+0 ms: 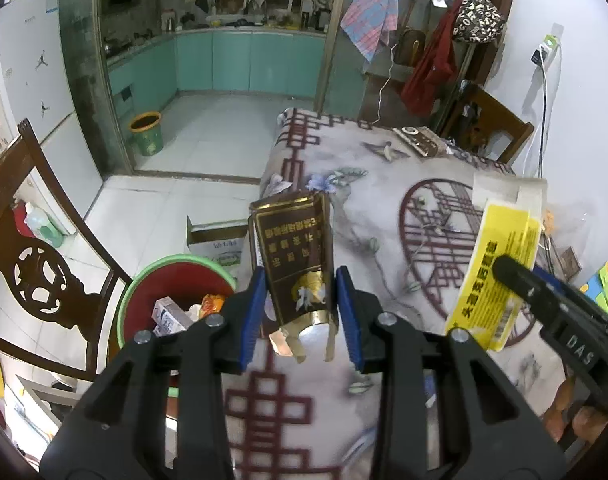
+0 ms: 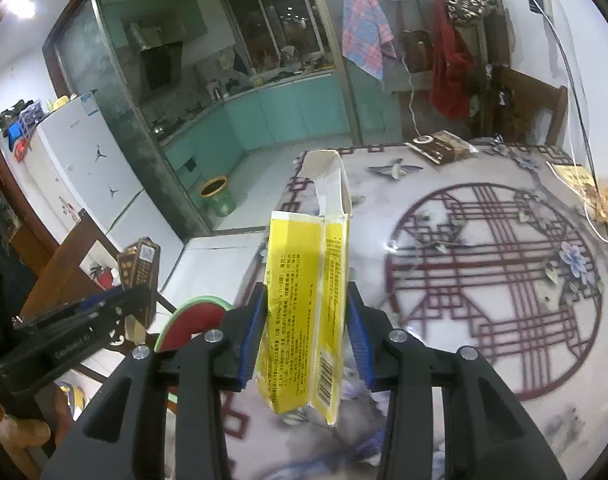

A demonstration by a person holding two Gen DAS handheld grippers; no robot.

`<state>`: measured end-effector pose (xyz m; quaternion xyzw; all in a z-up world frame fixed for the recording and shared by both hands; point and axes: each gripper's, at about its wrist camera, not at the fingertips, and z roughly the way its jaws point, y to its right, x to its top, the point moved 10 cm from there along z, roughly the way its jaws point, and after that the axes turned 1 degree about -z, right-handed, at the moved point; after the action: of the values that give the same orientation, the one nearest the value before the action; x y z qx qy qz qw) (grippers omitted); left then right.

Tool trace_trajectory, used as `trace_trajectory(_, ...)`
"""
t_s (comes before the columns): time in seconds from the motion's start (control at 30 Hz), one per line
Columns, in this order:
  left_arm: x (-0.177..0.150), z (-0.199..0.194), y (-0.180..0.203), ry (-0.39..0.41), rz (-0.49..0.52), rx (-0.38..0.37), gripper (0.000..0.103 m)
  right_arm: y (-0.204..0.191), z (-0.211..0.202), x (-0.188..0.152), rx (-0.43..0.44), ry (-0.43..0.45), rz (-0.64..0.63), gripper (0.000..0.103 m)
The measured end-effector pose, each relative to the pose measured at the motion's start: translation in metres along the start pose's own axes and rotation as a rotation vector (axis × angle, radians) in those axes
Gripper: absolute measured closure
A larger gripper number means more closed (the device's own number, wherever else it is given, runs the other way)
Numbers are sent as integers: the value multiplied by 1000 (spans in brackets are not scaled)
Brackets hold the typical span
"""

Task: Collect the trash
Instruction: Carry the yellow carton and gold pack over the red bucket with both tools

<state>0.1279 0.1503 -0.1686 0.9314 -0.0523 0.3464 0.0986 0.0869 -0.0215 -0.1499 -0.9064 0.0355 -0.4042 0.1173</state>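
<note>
Left wrist view: a brown packet [image 1: 293, 258] is clamped in the left claw [image 1: 301, 312], the bin [image 1: 175, 300] just left; the right claw [image 2: 308, 328] is closed on a yellow box [image 2: 304, 312]; both are judged light, crushable cardboard, best gripped mid-body

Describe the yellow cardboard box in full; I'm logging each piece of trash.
The yellow cardboard box is a slim, empty carton with black print and a barcode near its lower end. Its white top flap stands open. It is upright, slightly dented, clamped between the right gripper's blue pads above the patterned tablecloth.
</note>
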Motion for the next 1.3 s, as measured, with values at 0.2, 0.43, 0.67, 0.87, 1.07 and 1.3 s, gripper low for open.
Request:
trace_trajectory(0.2, -6, 2, -50, -21, -107, 3, 69, -47, 32, 9, 45, -36, -102, 65)
trace_trajectory(0.43, -22, -2, -107, -46, -195, 57, 69, -98, 88, -2, 103, -145, -201, 65)
trace_trajectory(0.67, -29, -10, -146, -41, -237, 106, 69, -136, 121, -2, 138, -161, -247, 65)
trace_trajectory(0.87, -27, -9, -160, -40, -212, 116, 69, -145, 124, -4, 128, -155, -238, 65)
trace_trajectory(1.07, -16, -9, -174, -22, -199, 110, 69, -155, 109, -5, 132, -110, -257, 65)
trace_trajectory(1.3, -8, -5, -180, -13, -158, 108, 69, -172, 100, -10, 153, -104, -268, 65)
